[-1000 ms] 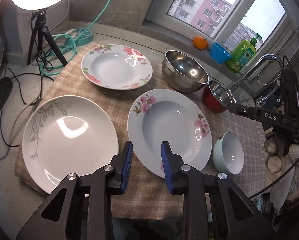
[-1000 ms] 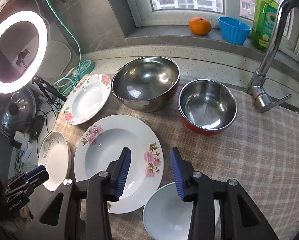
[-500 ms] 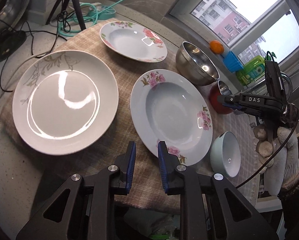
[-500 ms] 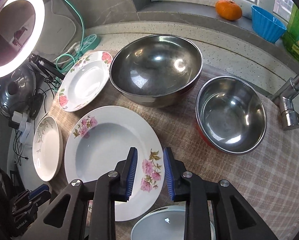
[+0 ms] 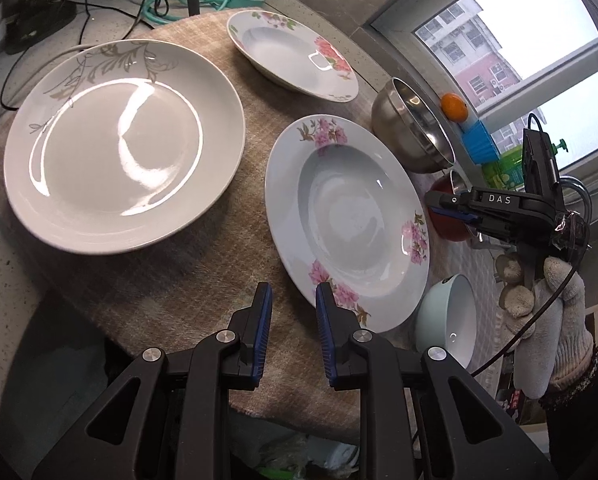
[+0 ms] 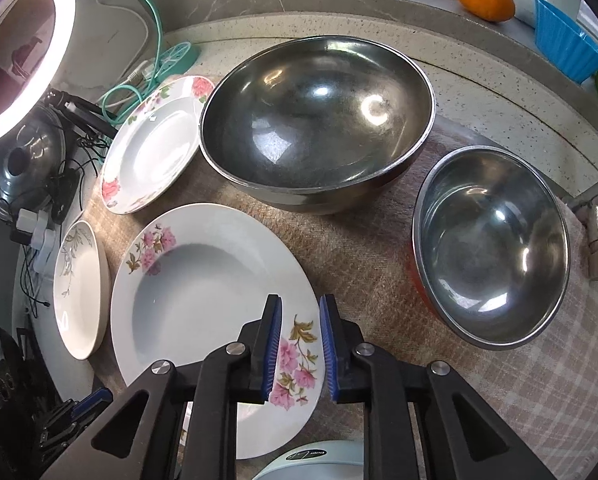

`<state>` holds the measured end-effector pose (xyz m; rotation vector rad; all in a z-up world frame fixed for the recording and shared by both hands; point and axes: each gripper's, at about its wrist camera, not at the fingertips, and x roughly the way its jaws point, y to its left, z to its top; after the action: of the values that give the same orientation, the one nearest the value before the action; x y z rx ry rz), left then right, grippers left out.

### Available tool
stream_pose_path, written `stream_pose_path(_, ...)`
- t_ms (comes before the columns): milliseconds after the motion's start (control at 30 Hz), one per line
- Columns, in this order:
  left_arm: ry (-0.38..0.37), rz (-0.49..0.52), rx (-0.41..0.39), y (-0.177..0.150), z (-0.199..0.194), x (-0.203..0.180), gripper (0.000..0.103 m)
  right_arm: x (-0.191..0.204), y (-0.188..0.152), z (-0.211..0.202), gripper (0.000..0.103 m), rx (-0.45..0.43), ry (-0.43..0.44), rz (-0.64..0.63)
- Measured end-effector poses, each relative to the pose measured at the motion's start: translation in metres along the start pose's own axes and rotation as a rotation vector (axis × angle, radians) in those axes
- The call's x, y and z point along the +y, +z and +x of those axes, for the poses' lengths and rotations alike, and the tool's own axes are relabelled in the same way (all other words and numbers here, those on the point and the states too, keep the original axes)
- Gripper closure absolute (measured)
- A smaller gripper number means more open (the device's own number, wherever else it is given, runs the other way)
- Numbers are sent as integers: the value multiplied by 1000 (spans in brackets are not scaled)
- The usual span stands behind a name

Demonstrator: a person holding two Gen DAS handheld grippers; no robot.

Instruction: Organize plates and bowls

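Dishes on the checked cloth (image 5: 171, 280) covering the desk (image 6: 479, 92): three plates and three bowls, all rim-up.

Plates: one leaf-pattern plate (image 5: 123, 144) at the left, one large pink-flower soup plate (image 5: 347, 220) at centre, one smaller pink-flower plate (image 5: 295, 54) behind it.

Bowls: one large steel bowl (image 6: 319, 124), one steel bowl with red exterior (image 6: 491, 248), one pale-green bowl (image 5: 451, 320) beside the soup plate.

Left hand-held gripper (image 5: 290, 332): jaws have just been closing, narrow gap, nothing between them.

Right hand-held gripper (image 6: 299, 344): jaws have just been closing, narrow gap, released, above the soup plate's rim.
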<state>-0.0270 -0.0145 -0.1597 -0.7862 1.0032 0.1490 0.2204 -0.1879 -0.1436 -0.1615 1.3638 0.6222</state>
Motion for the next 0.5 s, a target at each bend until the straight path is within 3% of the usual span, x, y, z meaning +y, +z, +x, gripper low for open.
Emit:
stream_pose_path(167, -11, -52, 8, 5, 7, 8, 85, -1, 4, 6, 86, 9, 7, -1)
stream_pose_path(500, -13, -61, 32, 8, 18, 9, 85, -4, 11, 17, 88, 27, 20, 9)
